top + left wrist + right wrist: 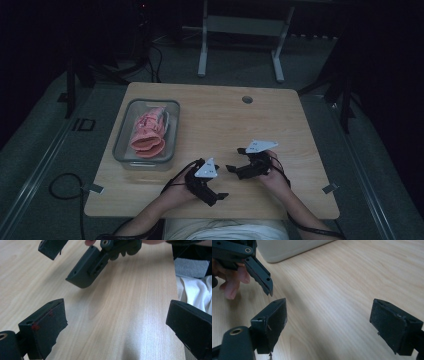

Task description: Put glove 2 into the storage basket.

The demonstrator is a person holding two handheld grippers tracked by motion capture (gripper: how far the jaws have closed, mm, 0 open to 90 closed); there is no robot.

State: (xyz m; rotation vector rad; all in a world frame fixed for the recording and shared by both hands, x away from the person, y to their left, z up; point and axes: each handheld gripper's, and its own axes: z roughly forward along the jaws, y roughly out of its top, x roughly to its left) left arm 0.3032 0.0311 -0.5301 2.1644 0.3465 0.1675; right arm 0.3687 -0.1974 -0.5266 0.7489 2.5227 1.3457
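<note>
the high view looks down on a pale wooden bench (215,130) in a dim room, with the person's forearms coming in from the bottom of the frame. the left tongs (219,199) sit low and just left of centre, held in the left hand (176,192), a grey three-cornered plate (207,169) on top. the right tongs (235,161) sit just right of centre, held in the right hand (274,176), their tips turned toward the left of the frame. the two tools are near each other over bare wood, well apart from the clear tray (123,134) at the left of the bench. in that tray lies a folded pink cloth (149,132), filling most of its middle.

in the left gripper view the left tongs (116,326) stand wide apart, one jaw at lower left and one at lower right, with nothing but bench (120,315) between them. the right tongs (66,263) hang in the upper left of that frame, also parted.

in the right gripper view the right tongs (328,322) are likewise spread wide over bare bench (337,285), gripping nothing. the left tongs (259,275) and fingers (233,283) show in the upper left corner, and the tray's pale wall (287,247) runs along the top edge.

a round hole (247,99) sits in the bench's upper right part, and a dark cable (65,187) curls on the floor at lower left.
</note>
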